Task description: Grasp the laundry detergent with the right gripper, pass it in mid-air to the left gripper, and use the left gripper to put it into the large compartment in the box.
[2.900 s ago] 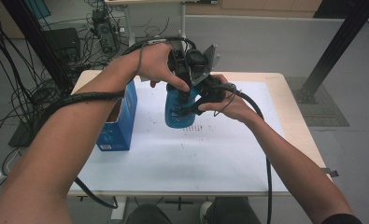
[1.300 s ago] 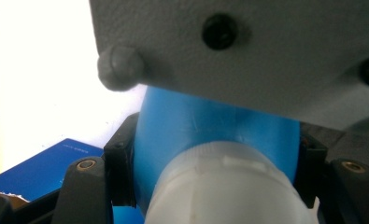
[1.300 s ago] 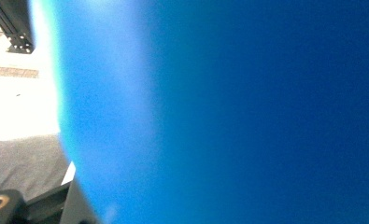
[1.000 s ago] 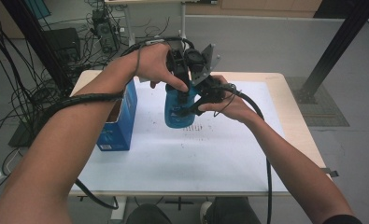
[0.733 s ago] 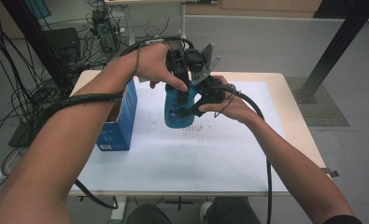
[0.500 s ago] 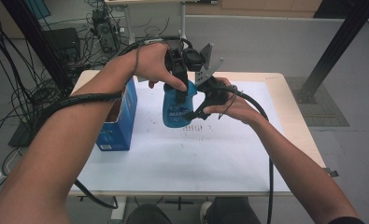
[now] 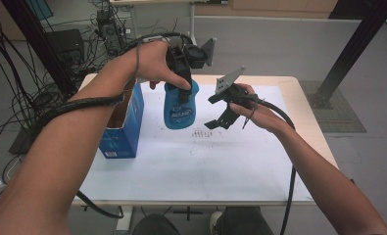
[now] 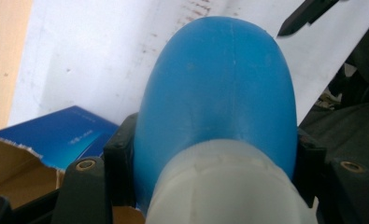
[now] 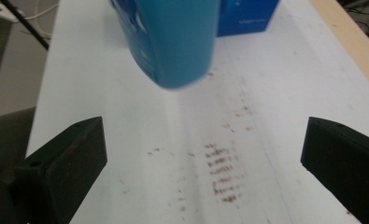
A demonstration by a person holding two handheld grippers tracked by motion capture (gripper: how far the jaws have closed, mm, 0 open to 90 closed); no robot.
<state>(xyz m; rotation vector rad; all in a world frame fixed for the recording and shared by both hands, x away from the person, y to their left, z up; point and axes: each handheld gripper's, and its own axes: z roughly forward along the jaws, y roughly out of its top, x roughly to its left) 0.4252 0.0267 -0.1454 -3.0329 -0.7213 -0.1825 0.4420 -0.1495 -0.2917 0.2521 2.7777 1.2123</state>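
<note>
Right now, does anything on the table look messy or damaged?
Yes. Reddish-brown specks stain the white table cover below the lifted blue bottle, and the open blue carton has a ragged torn top edge.

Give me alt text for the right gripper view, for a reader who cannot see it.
The right gripper has its two black jaws wide apart with nothing between them, over a white table marked with reddish-brown specks. Beyond it, a blue bottle hangs above the table, with a blue box behind.

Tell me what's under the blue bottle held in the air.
Under the blue bottle, clamped by the left gripper, lies the white sheet on the table, with reddish-brown marks nearby. The sheet directly behind the bottle's body is covered.
</note>
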